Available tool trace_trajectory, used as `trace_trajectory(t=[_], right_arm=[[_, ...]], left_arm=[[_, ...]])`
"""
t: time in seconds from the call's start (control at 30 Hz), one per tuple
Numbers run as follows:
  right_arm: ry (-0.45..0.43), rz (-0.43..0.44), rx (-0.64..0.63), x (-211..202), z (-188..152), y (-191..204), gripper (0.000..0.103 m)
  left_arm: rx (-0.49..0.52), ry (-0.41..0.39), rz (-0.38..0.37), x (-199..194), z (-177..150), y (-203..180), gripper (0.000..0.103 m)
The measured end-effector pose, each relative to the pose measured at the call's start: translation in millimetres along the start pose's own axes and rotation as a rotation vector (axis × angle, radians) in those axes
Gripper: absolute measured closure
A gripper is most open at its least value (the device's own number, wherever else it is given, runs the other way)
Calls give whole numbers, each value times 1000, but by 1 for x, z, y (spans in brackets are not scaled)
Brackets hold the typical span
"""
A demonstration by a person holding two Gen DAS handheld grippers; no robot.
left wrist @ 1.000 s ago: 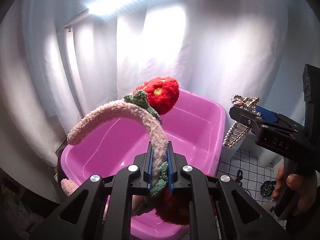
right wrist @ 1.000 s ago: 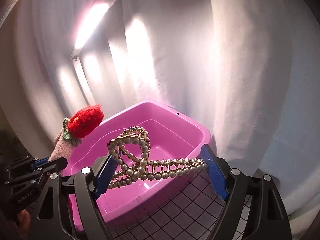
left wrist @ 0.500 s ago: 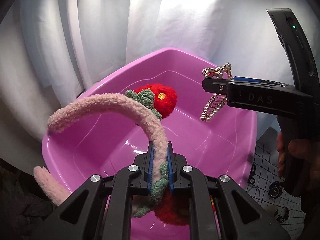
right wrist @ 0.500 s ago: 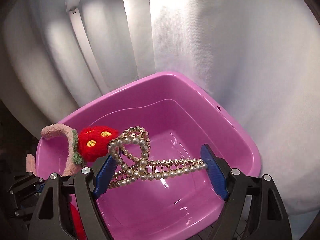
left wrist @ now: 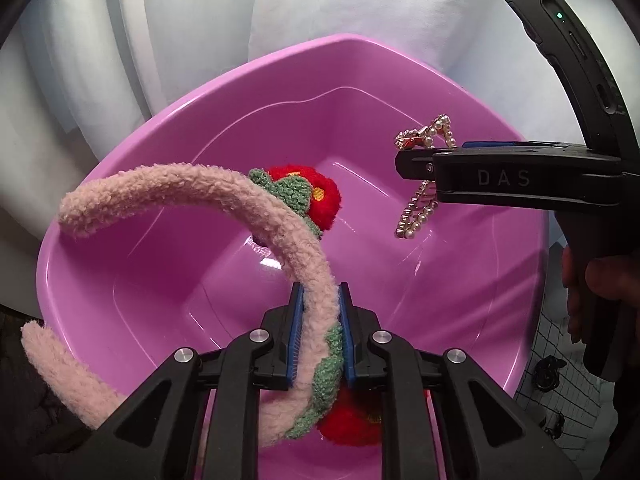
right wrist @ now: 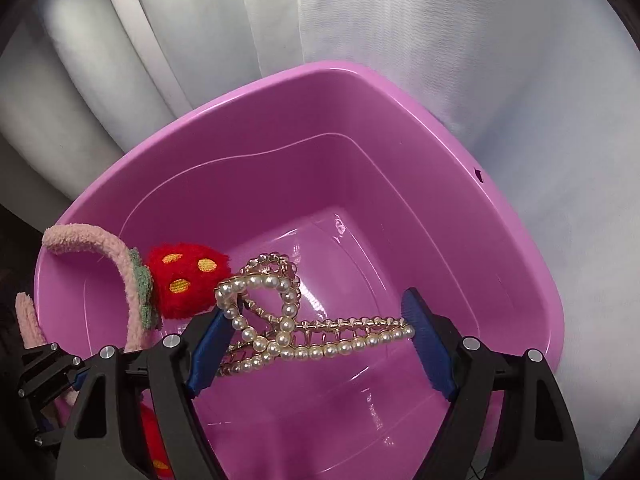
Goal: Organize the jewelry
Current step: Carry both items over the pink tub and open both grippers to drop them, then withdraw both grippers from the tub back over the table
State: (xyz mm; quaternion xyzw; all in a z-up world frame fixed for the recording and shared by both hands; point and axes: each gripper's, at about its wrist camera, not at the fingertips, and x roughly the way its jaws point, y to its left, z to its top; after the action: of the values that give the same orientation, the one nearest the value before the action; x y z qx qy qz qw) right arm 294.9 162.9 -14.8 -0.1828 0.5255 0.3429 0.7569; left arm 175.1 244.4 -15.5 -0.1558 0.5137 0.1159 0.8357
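Now the headband [left wrist: 224, 200], a fuzzy pink arc with knitted green leaves and plush red strawberries dotted yellow, hangs over the basin [left wrist: 472, 272]. The left claw [left wrist: 320, 334] has it between its blue pads, which touch the fleece on both sides; the jaws have just been opening slightly, with the band between them. One strawberry [left wrist: 320, 200] sticks out over the basin's middle, another sits under the claw. The band's free ends curl out past the basin's left rim.

The hair clip [right wrist: 304, 332], gold metal with toothed prongs and rows of round white pearls forming a loop at one end, is clamped lengthwise in the right claw [right wrist: 316, 344], whose jaws stand wide with a pad at each end of the clip. It hangs above the basin's right half, clear of the floor of it.

The basin is glossy purple plastic, rounded at the corners, its inside bare. Both claws point steeply down into it. A hand [left wrist: 592, 292] grips the right claw's black handle. White curtain [right wrist: 460, 60] hangs in folds behind.
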Motion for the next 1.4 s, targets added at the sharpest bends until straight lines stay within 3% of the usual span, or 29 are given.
trace_trajectory(t=[0.4, 0.47, 0.53, 0.57, 1.4], right_arm=[[91, -28, -3, 23, 0, 0, 24], [109, -26, -4, 28, 2, 1, 24], [127, -19, -4, 32, 4, 2, 24], [125, -14, -1, 30, 4, 3, 24], [63, 4, 31, 15, -9, 13, 24]], left_arm=[[-15, 31, 16, 3, 0, 2, 78], [-19, 28, 18, 0, 0, 4, 63], [-24, 3, 19, -6, 0, 5, 28], [-21, -20, 31, -11, 0, 5, 24], [-30, -63, 80, -44, -22, 18, 24]])
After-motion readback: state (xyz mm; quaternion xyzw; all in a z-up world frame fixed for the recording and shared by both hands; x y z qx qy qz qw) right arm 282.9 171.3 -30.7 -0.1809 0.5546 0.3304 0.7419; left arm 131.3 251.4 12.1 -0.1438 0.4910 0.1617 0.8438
